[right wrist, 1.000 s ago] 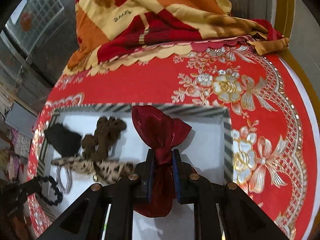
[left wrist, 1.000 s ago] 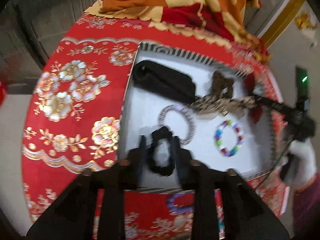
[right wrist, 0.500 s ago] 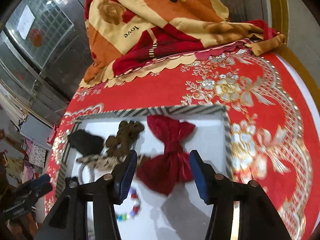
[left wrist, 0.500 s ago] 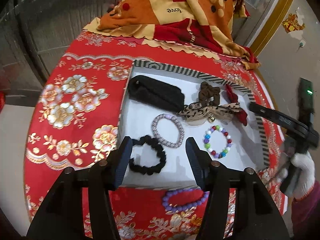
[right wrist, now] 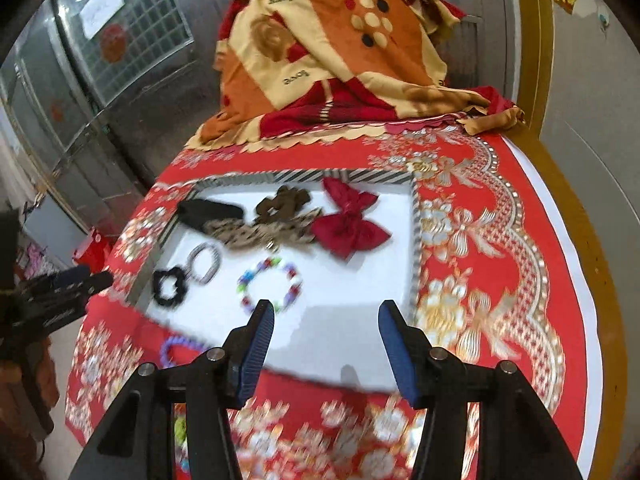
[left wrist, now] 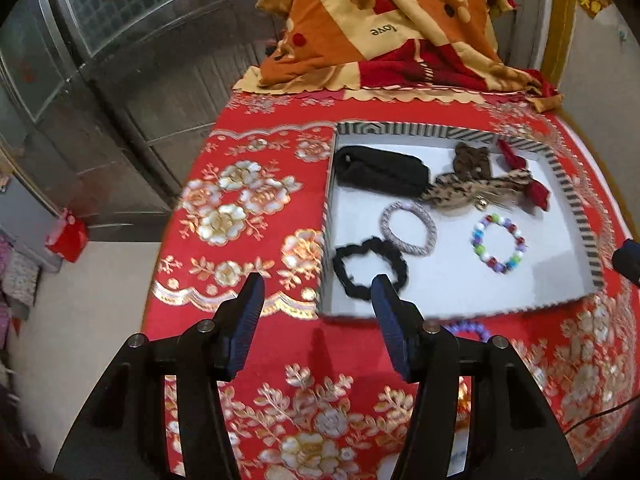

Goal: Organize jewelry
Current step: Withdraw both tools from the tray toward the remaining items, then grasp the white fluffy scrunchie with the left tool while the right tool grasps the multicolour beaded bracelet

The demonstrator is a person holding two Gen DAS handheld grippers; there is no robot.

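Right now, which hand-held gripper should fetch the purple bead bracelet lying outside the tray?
Left. Probably its hand-held gripper, open and empty, has the purple bracelet just beside its fingers, outside the tray.

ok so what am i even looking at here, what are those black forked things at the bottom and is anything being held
Those black forks are hand-held grippers, one in each of a person's hands, each with a camera looking along its two blue-padded fingers. One picture is from the left gripper, the other from the right gripper. Both have open jaws with nothing between them. Ahead is a table under a red floral cloth, with a striped-rim tray on it. In the tray lie a black scrunchie, a grey hair tie, a multicoloured bead bracelet, a red bow, a leopard-print bow and a black pouch. A purple bead bracelet lies outside the tray.
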